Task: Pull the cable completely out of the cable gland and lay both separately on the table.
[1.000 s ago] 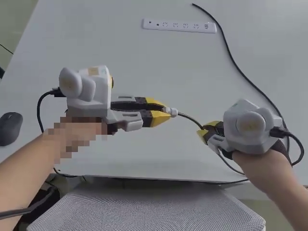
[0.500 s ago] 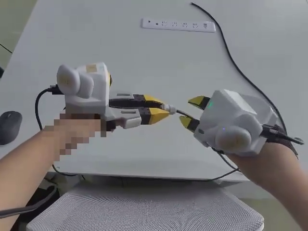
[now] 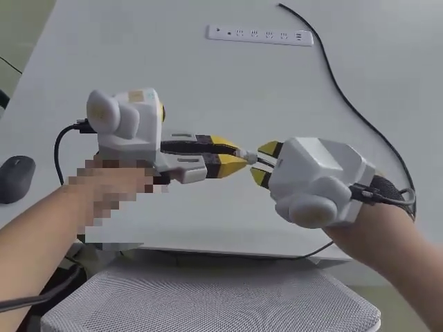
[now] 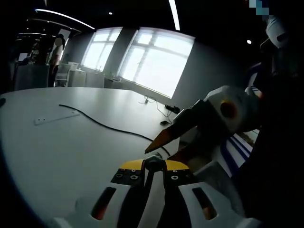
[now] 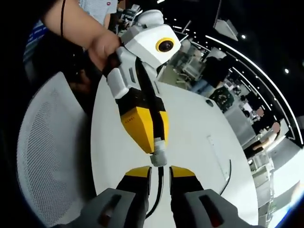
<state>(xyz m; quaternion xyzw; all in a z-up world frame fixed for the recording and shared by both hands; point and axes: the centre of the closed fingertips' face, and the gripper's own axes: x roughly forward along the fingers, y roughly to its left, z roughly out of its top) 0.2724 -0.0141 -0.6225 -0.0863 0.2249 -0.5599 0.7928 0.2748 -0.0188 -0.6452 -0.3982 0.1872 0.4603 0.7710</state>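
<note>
Small rigid cable gland (image 3: 249, 159) sits pinched in the left gripper (image 3: 239, 156) fingers above the surface (image 3: 208, 83); right gripper (image 3: 261, 162) fingers spread around the thin, limp cable (image 5: 160, 190) — probably best gripped just beside the gland.

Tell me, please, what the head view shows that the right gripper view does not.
Head view: the white housing of the right gripper and the hand holding it. Right gripper view: the cable running between its open fingers, and ceiling lights. Both: the left gripper shut on the cable gland, over the white table.
</note>
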